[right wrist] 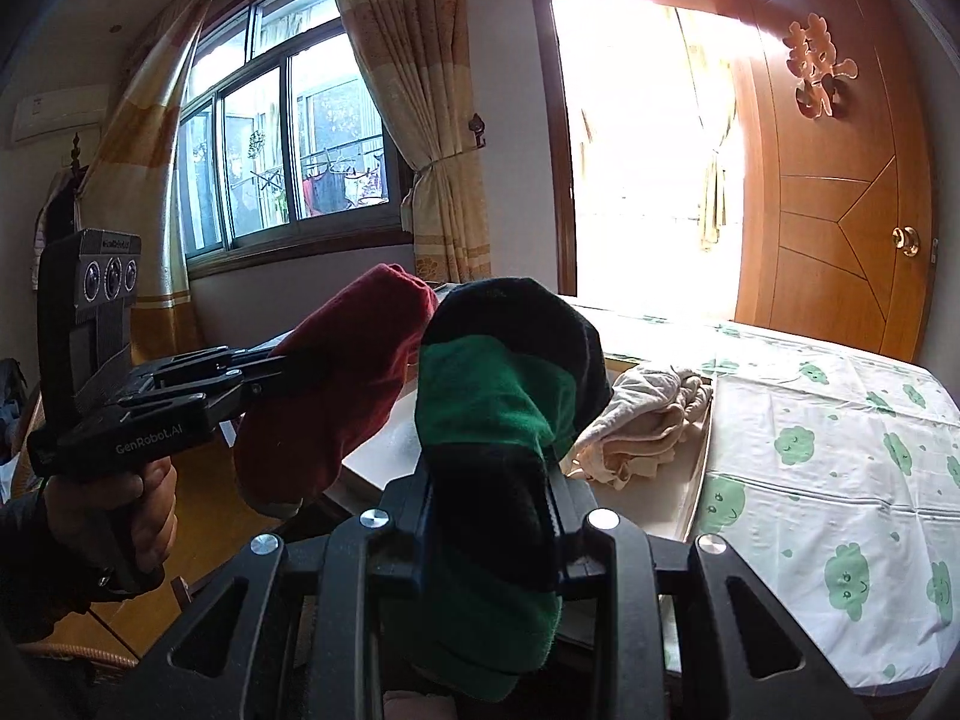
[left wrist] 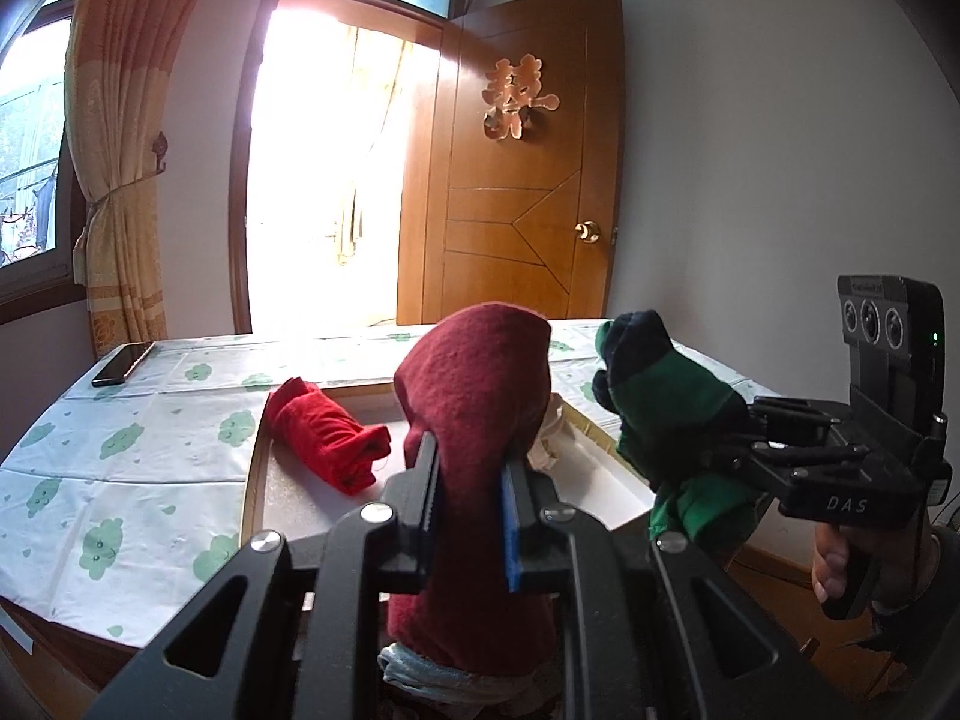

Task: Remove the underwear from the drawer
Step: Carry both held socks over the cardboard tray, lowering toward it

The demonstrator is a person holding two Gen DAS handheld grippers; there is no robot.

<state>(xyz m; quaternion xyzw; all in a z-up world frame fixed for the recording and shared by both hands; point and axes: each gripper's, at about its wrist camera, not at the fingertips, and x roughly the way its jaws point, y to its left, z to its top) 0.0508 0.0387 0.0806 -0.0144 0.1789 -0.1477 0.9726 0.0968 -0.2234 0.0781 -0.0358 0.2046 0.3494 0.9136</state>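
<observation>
We hold a dark red folded underwear (left wrist: pixel 474 384) clamped in our left gripper (left wrist: pixel 468 480) and a green-and-black one (right wrist: pixel 498 420) clamped in our right gripper (right wrist: pixel 489 498), both lifted above the white drawer (left wrist: pixel 606 474); a bright red roll (left wrist: pixel 330 441) and a beige bundle (right wrist: pixel 648 420) remain inside.

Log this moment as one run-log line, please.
left gripper: shut on dark red underwear | right gripper: shut on green-black underwear | in drawer: bright red roll, beige piece

The maroon underwear (left wrist: pixel 480 396) hides most of the cream garment (left wrist: pixel 549 435) behind it
</observation>
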